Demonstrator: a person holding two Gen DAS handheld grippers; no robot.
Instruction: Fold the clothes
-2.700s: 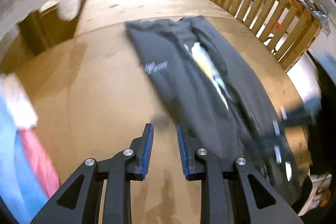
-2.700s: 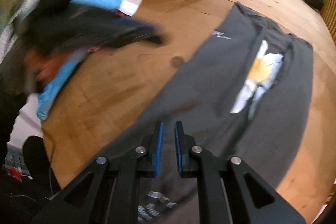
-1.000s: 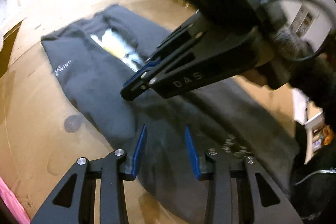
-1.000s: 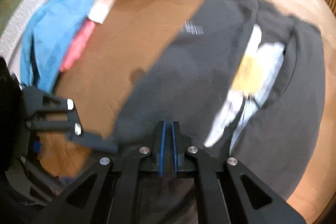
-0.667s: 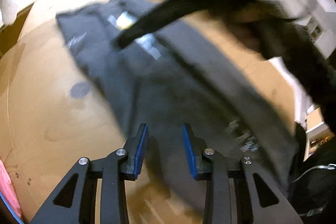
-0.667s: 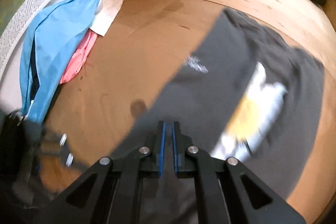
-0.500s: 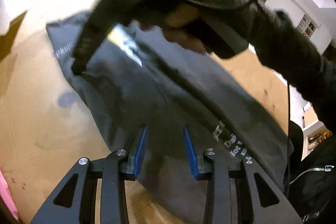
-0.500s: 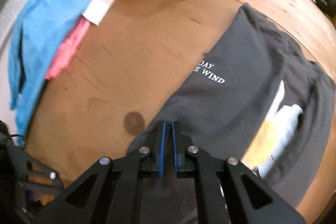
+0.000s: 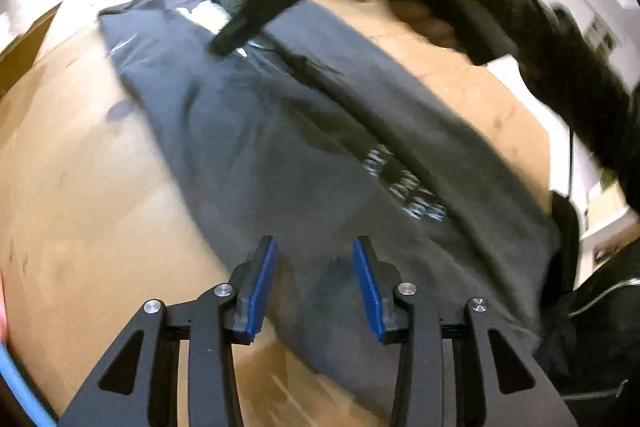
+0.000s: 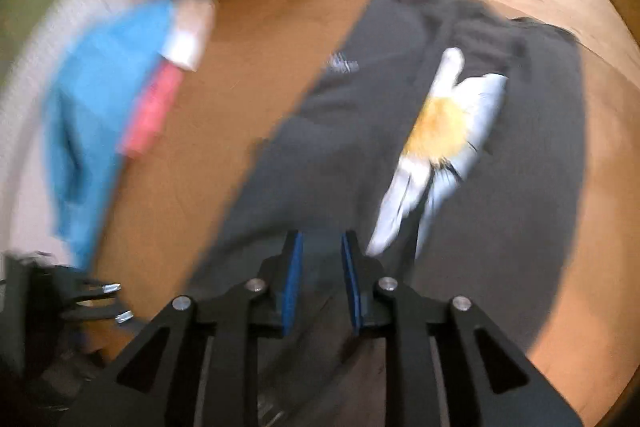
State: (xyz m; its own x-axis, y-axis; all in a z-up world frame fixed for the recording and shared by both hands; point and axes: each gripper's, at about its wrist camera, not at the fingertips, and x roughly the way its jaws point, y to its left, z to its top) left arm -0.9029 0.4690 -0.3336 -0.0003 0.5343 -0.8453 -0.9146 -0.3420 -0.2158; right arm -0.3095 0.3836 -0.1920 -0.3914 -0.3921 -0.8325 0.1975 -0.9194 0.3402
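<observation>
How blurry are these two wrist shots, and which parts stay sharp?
Left wrist view: the left gripper is crisp; the dark shirt is mildly smeared, the right gripper crossing the top is streaked. Right wrist view: heavier motion blur; the blue garment and the flower print smear, only the gripper's own fingers stay sharp.

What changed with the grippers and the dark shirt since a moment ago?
The right gripper was pinched shut over the dark shirt; its jaws have just been opening, and nothing is pinched between them now. The left gripper stayed open above the shirt's near end. The shirt still lies on the wooden table.
</observation>
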